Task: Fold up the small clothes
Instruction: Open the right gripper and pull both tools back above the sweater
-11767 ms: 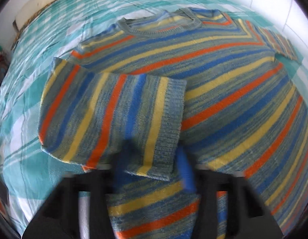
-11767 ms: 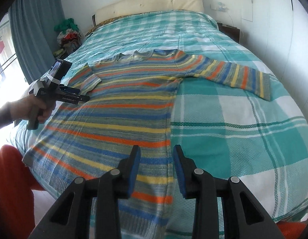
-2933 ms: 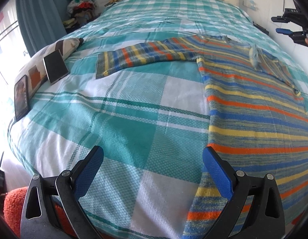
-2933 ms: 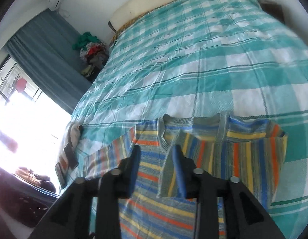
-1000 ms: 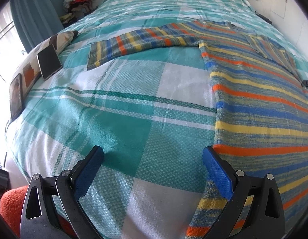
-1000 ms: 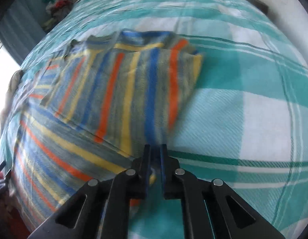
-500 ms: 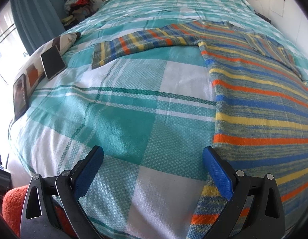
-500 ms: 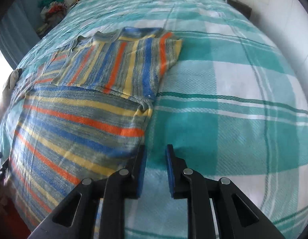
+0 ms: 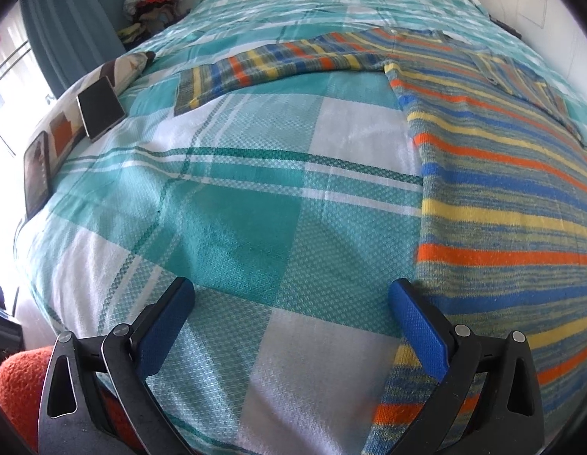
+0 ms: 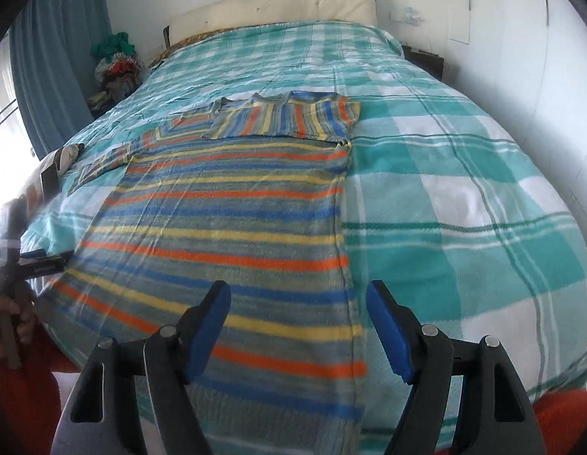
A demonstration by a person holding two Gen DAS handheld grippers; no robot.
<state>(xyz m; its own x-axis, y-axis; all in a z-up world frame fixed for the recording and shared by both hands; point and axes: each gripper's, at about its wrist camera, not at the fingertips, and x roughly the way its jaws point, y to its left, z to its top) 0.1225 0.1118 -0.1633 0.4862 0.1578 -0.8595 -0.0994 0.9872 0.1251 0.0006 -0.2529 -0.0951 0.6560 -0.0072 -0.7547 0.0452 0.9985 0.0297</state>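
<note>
no readable text, labels, brands or numbers anywhere

Sweater [image 10: 217,204]: matt ribbed knit. Bedspread [image 9: 233,227]: coarse woven cloth. Left claw [image 9: 289,326]: textured blue pads [image 9: 418,330], black plastic.

Colours: striped sweater [image 10: 233,204] on plaid bedspread [image 10: 445,197].
Sweater showing orange, blue, yellow, grey-green stripes; bedspread showing teal-and-white checks; pads [image 9: 418,326] showing blue; curtain [image 10: 47,76] grey-blue.
</note>
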